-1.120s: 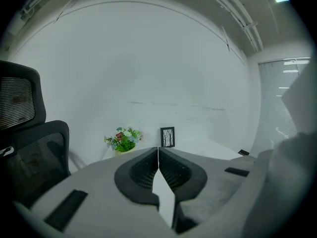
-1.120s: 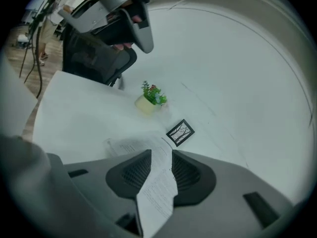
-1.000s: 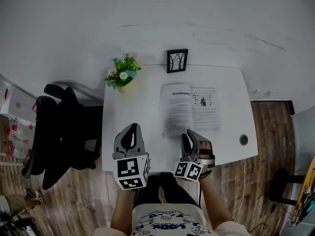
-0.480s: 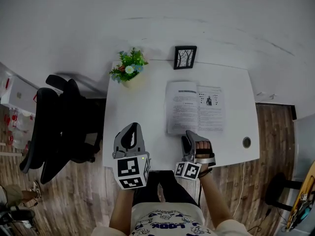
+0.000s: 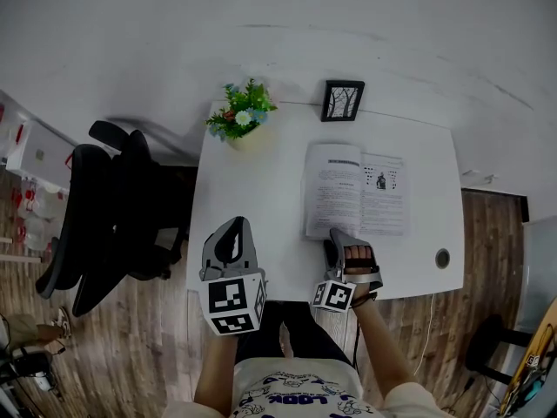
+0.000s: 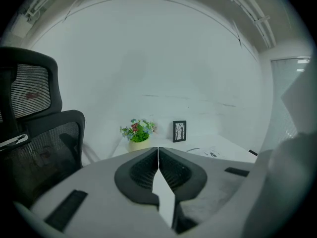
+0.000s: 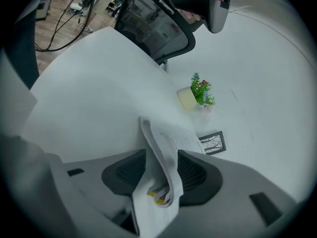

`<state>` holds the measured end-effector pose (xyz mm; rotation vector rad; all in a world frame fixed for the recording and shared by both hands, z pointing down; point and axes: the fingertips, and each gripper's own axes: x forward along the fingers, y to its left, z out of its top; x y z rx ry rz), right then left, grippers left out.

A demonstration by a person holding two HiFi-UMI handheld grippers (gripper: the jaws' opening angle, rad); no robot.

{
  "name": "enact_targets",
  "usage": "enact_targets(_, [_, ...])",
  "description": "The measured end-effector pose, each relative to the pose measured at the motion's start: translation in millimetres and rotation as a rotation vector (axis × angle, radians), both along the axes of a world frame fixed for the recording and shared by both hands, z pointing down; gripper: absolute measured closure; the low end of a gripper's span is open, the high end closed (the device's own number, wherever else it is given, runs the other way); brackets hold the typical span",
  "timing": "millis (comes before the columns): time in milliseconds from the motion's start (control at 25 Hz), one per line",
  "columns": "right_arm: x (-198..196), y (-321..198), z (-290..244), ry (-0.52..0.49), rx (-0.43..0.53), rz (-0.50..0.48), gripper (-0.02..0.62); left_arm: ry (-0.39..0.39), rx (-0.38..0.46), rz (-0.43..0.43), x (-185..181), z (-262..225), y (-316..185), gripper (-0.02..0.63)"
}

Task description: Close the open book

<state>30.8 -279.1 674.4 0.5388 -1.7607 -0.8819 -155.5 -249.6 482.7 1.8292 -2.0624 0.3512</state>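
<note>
1. Since the earlier frame we have brought the right gripper (image 5: 341, 240) in onto the near edge of the book (image 5: 357, 200), and its jaws have just been opening.
2. Right gripper: jaws apart, straddling the near edge of the left-hand pages, which curl up between them. We see no pad pressing.
3. Left gripper (image 5: 231, 229): jaws together, nothing between them. The book lies ahead of it and off to its right, well apart.
4. Handling, as we judge it: a thin, light paperback. Its pages are soft, bend readily, and could slip or crease under a hard pinch.
5. Hold point: we would take the whole left-hand stack, not one leaf, then swing it over the spine.
</note>
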Motion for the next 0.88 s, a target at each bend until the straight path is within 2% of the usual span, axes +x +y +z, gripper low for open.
enact_targets(200, [-9, -1, 6, 0.022, 0.01, -0.028, 0.403, -0.001, 0.0, -0.019, -7, 0, 4, 0.583])
enact_targets(560, [-20, -3, 6, -0.019, 0.0, -0.016, 0.409, 0.001, 0.001, -0.035, -12, 0, 10, 0.583])
enact_targets(880, [-30, 2, -4, -0.131, -0.028, 0.017, 0.492, 0.003, 0.011, -0.039, -14, -4, 11, 0.583])
